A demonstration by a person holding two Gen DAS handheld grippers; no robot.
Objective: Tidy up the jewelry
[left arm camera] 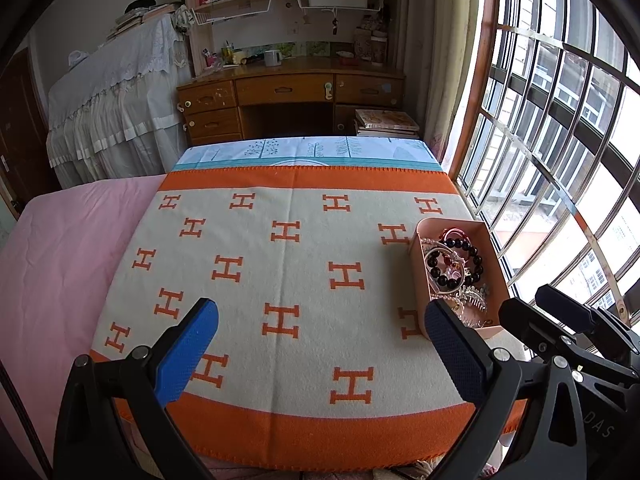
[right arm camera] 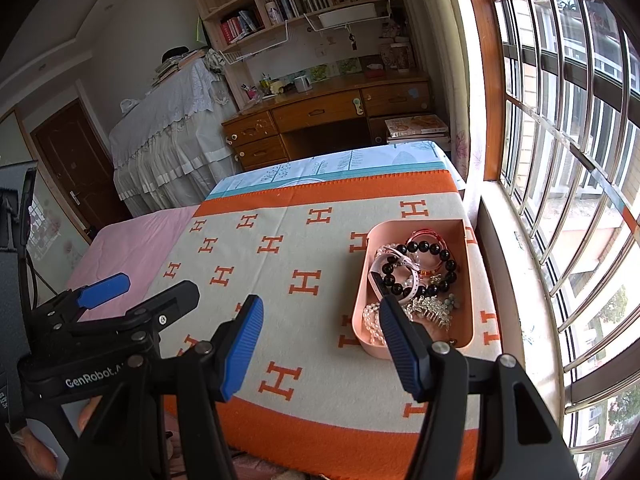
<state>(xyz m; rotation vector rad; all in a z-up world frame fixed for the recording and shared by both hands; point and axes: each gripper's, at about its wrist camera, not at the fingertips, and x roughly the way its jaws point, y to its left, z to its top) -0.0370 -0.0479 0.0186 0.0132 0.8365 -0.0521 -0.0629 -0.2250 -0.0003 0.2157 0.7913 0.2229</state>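
Observation:
A pink tray sits at the right side of an orange and cream H-patterned blanket. It holds a black bead bracelet, a red bangle, a white pearl string and a silver hair comb. My left gripper is open and empty, low over the blanket, left of the tray. My right gripper is open and empty just in front of the tray's near left corner. The left gripper also shows in the right wrist view.
The blanket lies on a bed with a pink sheet on the left. A barred window and its sill run along the right. A wooden desk with bookshelves and a cloth-covered cabinet stand at the far end.

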